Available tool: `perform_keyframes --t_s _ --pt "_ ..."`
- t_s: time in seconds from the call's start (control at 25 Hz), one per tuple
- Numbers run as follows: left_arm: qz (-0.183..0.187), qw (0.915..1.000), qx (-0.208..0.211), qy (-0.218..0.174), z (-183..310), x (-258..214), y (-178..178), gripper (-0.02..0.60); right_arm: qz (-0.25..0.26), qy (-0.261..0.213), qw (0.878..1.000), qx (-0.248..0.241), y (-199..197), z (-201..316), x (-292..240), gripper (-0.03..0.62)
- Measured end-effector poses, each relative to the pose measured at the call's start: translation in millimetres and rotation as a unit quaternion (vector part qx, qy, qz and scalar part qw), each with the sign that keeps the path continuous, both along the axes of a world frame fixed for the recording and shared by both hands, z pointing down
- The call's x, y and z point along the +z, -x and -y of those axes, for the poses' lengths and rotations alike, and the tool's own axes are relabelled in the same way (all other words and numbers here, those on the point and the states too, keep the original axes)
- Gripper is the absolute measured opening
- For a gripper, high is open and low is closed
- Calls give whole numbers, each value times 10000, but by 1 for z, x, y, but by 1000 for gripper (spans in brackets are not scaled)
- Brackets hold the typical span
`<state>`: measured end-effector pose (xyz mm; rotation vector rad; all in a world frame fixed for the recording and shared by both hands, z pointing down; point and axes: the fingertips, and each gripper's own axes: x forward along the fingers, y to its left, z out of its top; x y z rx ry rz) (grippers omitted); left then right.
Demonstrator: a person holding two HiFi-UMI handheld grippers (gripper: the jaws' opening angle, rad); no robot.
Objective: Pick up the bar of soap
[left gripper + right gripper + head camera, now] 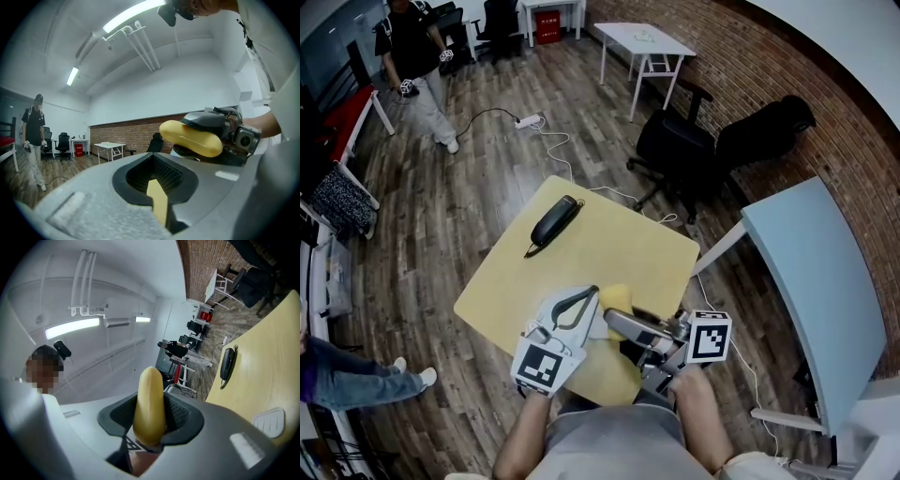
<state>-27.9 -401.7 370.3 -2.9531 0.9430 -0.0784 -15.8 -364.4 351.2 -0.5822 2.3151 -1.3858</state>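
Note:
A yellow bar of soap [617,297] is held above the near part of the yellow table [609,246], clamped edge-on between the jaws of my right gripper [615,317]. The right gripper view shows the soap [149,404] standing upright between the dark pads. In the left gripper view the same soap [191,138] hangs just ahead and to the right, still in the right gripper [220,129]. My left gripper [592,292] sits beside it on the left, its jaws closed tip to tip with nothing between them.
A black handset-like object [555,221] lies on the far left of the table. Behind the table stand a black office chair [675,148], a grey-blue desk [814,281] at the right and a white table [642,42]. A person [417,56] stands far left.

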Motion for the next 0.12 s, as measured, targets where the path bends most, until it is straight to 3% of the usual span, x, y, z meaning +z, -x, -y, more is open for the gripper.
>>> perform_keyframes --t_s 0.12 --pt "59 10000 12 -35 -1 2 -2 3 41 -15 10000 23 -2 -1 -2 153"
